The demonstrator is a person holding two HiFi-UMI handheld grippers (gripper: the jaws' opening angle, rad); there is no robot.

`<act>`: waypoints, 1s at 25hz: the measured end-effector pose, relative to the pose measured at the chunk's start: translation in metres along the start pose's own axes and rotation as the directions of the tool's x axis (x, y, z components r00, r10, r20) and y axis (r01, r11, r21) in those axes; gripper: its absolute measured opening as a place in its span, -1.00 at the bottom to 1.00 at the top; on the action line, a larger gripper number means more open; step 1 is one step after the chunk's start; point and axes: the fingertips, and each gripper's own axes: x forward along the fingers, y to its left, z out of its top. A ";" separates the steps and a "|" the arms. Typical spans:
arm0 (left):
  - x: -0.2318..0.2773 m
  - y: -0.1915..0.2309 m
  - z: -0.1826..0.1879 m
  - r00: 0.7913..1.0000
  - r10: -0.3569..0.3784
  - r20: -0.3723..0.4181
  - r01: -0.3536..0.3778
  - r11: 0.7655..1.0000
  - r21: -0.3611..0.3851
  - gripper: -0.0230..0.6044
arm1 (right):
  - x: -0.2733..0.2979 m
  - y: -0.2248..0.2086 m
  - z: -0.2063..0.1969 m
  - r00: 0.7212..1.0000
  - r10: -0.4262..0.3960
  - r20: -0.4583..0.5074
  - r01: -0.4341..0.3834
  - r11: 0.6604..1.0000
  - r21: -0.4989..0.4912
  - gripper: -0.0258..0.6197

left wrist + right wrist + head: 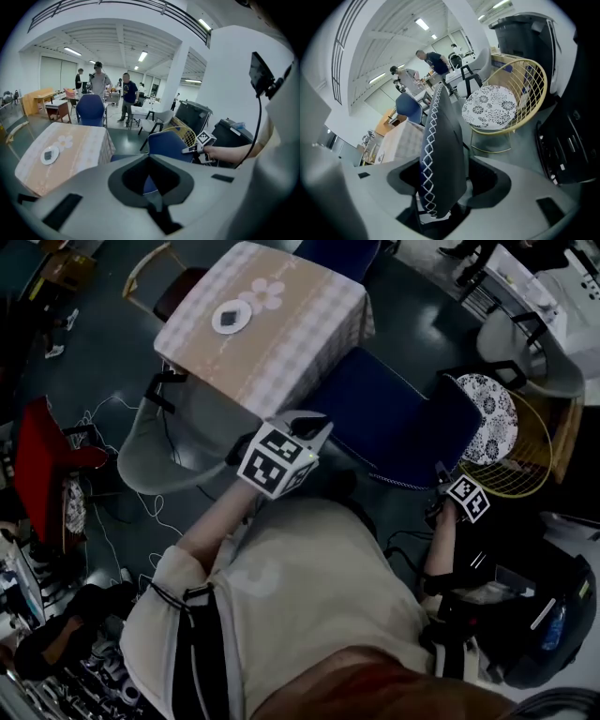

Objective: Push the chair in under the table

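The blue padded chair (380, 399) stands at the near-right side of the square table under a pink-and-beige checked cloth (281, 348). Its seat faces the table, with the front edge right at the hanging hem. The backrest is on the side away from the table, towards the person. The top edge of the backrest, its long axis, runs from near-left to far-right, roughly parallel to that side of the table.

The right gripper (441, 480) reaches down at the right on a straight arm, tilted steeply downward onto the right end of the backrest's top edge. In the right gripper view the dark, white-stitched edge fills the gap between the jaws, which pinch it from both sides.

The left gripper (314, 425) is held out on a bare forearm, sloping down towards the near corner of the table, just left of the seat. Its jaws are pressed together with nothing between them.

A round white plate (232, 317) lies on the cloth. A yellow wire chair with a patterned round cushion (489, 409) stands just right of the backrest.
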 end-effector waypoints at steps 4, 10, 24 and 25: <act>-0.004 0.001 -0.009 1.000 0.010 0.008 -0.010 1.000 -0.026 -0.90 | 0.003 -0.009 -0.001 0.999 -0.027 -0.026 0.026 0.999 -0.045 -0.05; -0.026 0.025 -0.016 0.997 0.071 0.019 -0.070 0.996 -0.059 -0.90 | 0.029 0.002 -0.005 0.996 -0.067 -0.052 0.061 0.992 -0.108 -0.29; -0.050 0.045 -0.036 0.998 0.066 0.020 -0.065 0.994 -0.084 -0.90 | 0.031 0.012 -0.027 0.990 -0.131 -0.044 0.121 0.976 -0.182 -0.54; -0.048 0.045 -0.037 0.998 0.067 0.018 -0.065 0.994 -0.089 -0.90 | 0.034 0.012 -0.027 0.985 -0.168 -0.043 0.154 0.961 -0.230 -0.54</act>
